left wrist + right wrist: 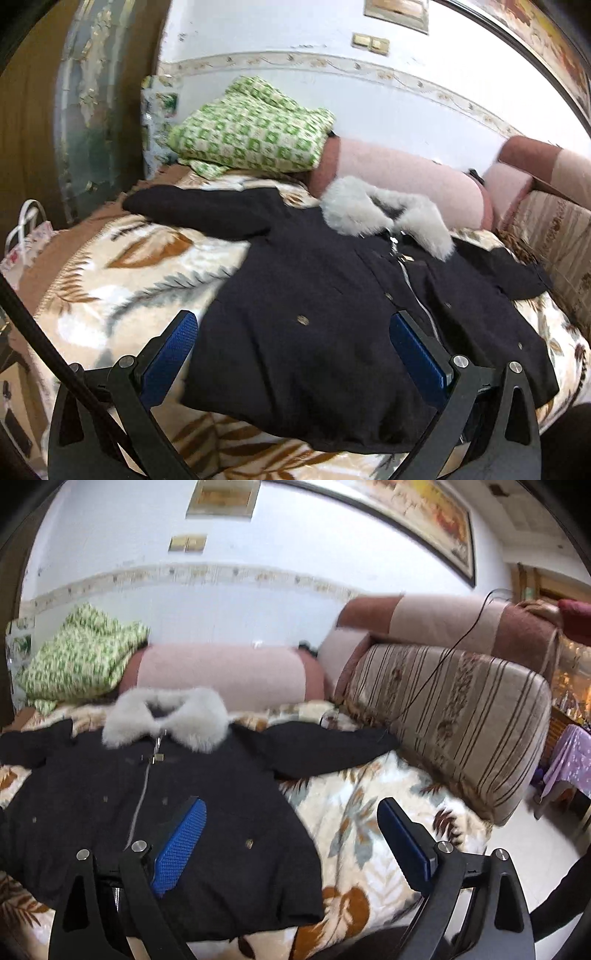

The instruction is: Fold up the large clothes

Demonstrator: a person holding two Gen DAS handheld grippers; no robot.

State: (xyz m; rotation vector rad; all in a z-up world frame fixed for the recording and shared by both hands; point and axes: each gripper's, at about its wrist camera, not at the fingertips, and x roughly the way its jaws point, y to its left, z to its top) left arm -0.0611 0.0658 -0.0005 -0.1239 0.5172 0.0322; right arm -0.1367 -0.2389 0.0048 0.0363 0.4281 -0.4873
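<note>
Jaws, left gripper: spread wide, nothing held; blue ribbed pads are poised above the hem region of the coat.
Jaws, right gripper: spread wide, nothing held; one pad is seen over the coat's lower right edge, the other over bare blanket.
Garment: a large black padded coat with a pale grey fur collar, silver front zip and small metal snaps.
Position of garment: laid flat, front up, on a cream plush blanket with brown and grey leaf print; both sleeves are spread outward, collar toward the wall.
Surroundings: a green-and-white checked cloth is bundled at the far corner beside a pink bolster cushion; a striped beige sofa back is noted at the right.
Progress: no fold is visible; the coat is judged spread and ready only.
Outstanding: sleeves to be folded inward, body to be doubled.
</note>
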